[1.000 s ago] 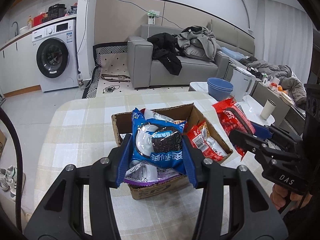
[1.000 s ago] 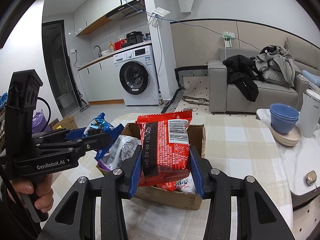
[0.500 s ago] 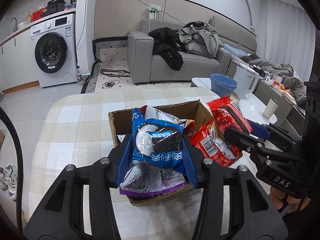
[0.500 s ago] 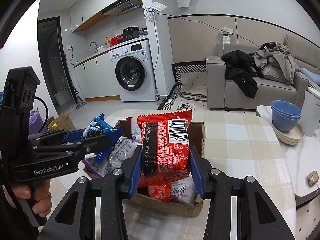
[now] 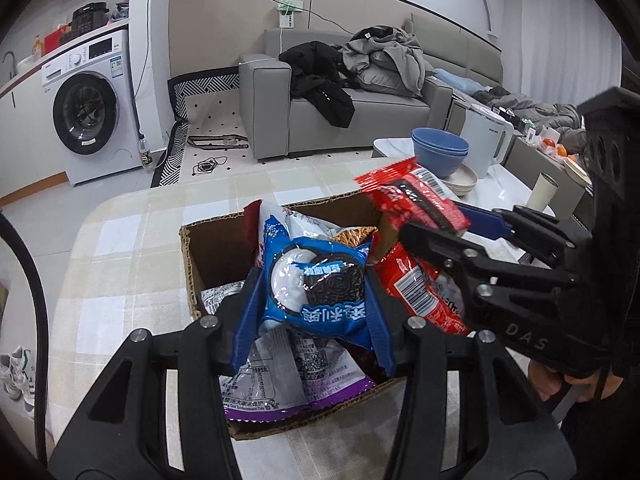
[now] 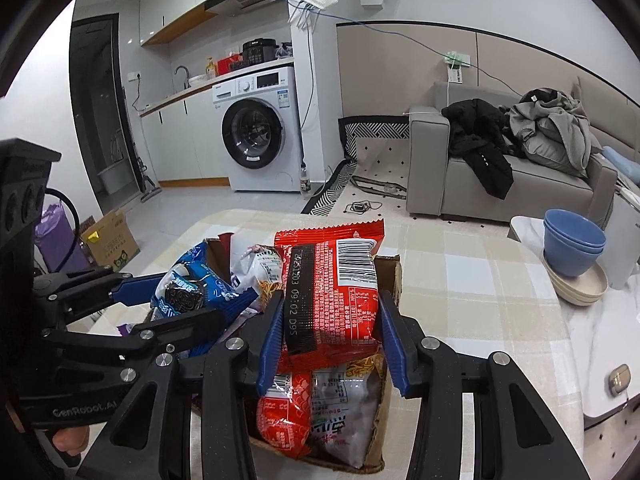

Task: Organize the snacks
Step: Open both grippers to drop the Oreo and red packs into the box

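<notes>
Claws are both gripping snacks over the cardboard box (image 5: 200,256): left claw (image 5: 316,300) clamping a blue cookie packet (image 5: 316,280) (pads pressing its sides), right claw (image 6: 330,328) clamping a red packet (image 6: 332,280).

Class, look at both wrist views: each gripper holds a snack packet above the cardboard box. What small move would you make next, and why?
Probably lower both a little further, then open. The left gripper is shut on the blue cookie packet and the right gripper on the red packet. Both hang over the open cardboard box, above the packets already inside, so a short descent would seat them there.
</notes>
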Available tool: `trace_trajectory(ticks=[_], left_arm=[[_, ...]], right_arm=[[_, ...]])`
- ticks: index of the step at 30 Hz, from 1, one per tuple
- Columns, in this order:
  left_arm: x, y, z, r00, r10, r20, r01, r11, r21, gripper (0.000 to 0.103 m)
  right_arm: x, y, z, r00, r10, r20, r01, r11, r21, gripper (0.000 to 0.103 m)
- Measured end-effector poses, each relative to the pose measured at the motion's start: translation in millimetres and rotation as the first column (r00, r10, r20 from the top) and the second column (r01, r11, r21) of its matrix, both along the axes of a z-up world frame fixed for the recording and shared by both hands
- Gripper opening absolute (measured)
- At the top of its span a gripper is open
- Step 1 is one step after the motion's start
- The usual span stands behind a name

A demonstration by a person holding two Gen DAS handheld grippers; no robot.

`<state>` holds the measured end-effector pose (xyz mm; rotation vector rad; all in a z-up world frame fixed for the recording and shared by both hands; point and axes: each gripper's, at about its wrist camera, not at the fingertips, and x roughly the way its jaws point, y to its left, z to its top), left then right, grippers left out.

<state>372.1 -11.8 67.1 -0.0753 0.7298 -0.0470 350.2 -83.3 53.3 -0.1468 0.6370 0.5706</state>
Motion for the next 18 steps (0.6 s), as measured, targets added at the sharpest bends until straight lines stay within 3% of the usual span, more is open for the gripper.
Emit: trace_trajectory(ticks=[14, 18], left_arm=[[15, -1, -21, 1.000, -0.001, -0.025, 0.001, 1.000, 0.000, 0.047], [16, 1, -21, 1.000, 0.000, -0.023, -0.001, 1.000, -0.011, 0.047]], right_arm=[[19, 12, -15, 1.000, 0.009, -0.021, -0.011, 0.998, -0.063, 0.045], [15, 8, -11, 1.000, 0.018, -0.007, -0.018, 0.998, -0.059, 0.053]])
